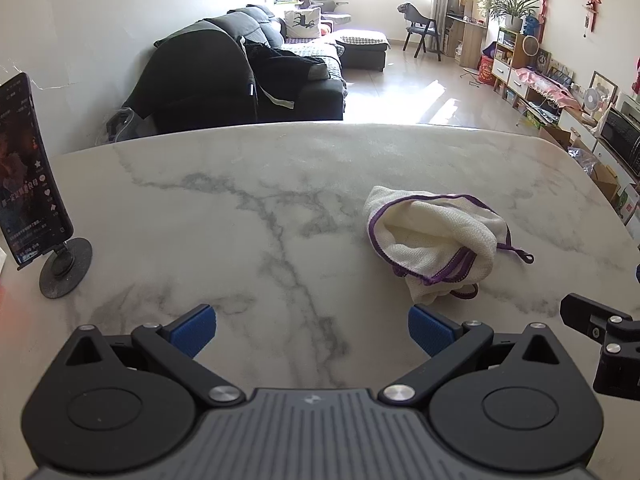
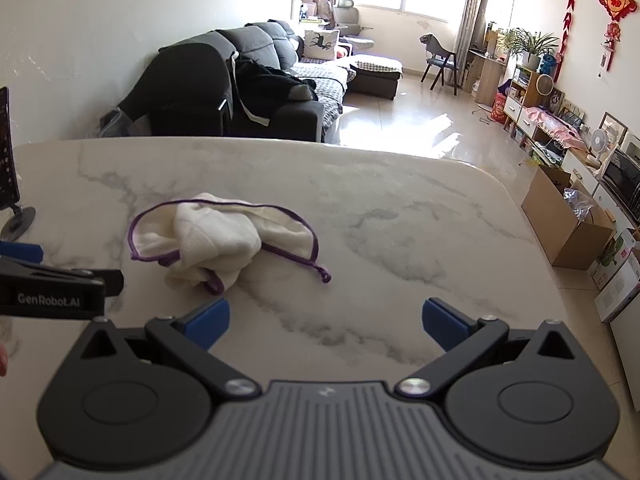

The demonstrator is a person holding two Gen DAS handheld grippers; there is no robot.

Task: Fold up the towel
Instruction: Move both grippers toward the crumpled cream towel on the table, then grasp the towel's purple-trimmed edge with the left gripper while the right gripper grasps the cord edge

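Clearly the towel (image 1: 436,236) lies crumpled on the marble table (image 1: 240,208), at one o'clock from the left gripper (image 1: 312,330) and eleven o'clock from the right gripper (image 2: 326,322), both spread wide and empty. Best, I judge, to pinch two purple-hemmed corners and spread it flat first; bare marble surrounds it, with the phone stand (image 1: 66,268) well apart at nine o'clock.

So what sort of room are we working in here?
Most likely a home living room: a dark grey fabric sofa by the wall, a wooden shelf unit with a potted green plant, and the crumpled white purple-edged towel on a white marble table.
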